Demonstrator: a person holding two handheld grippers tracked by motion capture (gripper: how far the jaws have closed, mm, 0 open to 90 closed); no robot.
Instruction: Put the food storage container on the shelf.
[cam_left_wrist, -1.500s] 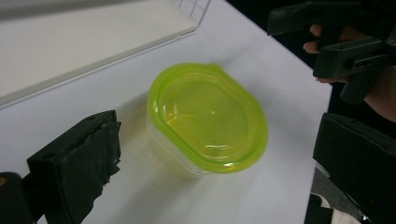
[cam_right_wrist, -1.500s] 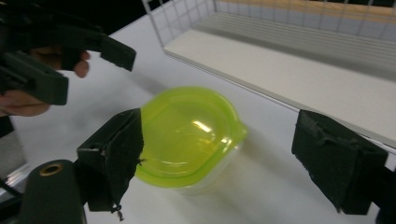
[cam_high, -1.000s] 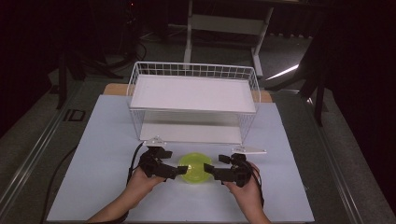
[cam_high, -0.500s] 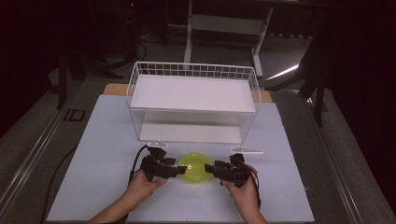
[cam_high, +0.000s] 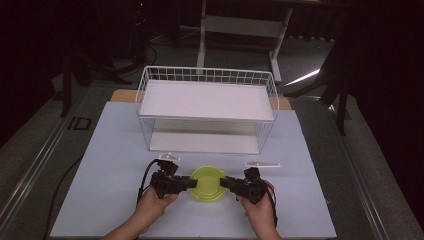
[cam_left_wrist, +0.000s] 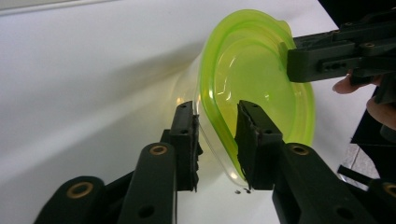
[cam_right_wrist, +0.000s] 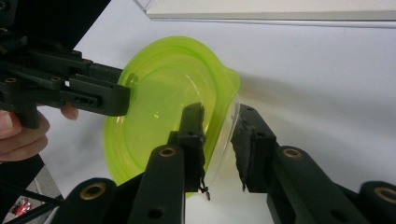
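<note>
Bowl (cam_high: 208, 183) sits on the white table (cam_high: 100, 150) before the wire rack (cam_high: 207, 107), my left gripper (cam_left_wrist: 217, 140) and right gripper (cam_right_wrist: 219, 144) have just been closing on its rim, and lifting is left.

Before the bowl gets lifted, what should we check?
1. Left hand-held gripper straddles the green bowl's rim, jaws just closing: ok.
2. Right hand-held gripper straddles the opposite rim, jaws just closing: ok.
3. Pads pressing firmly on the rim: cannot tell.
4. Bowl holds nothing that could spill: ok.
5. White wire basket stands apart from the bowl, farther back on the table: ok.
</note>
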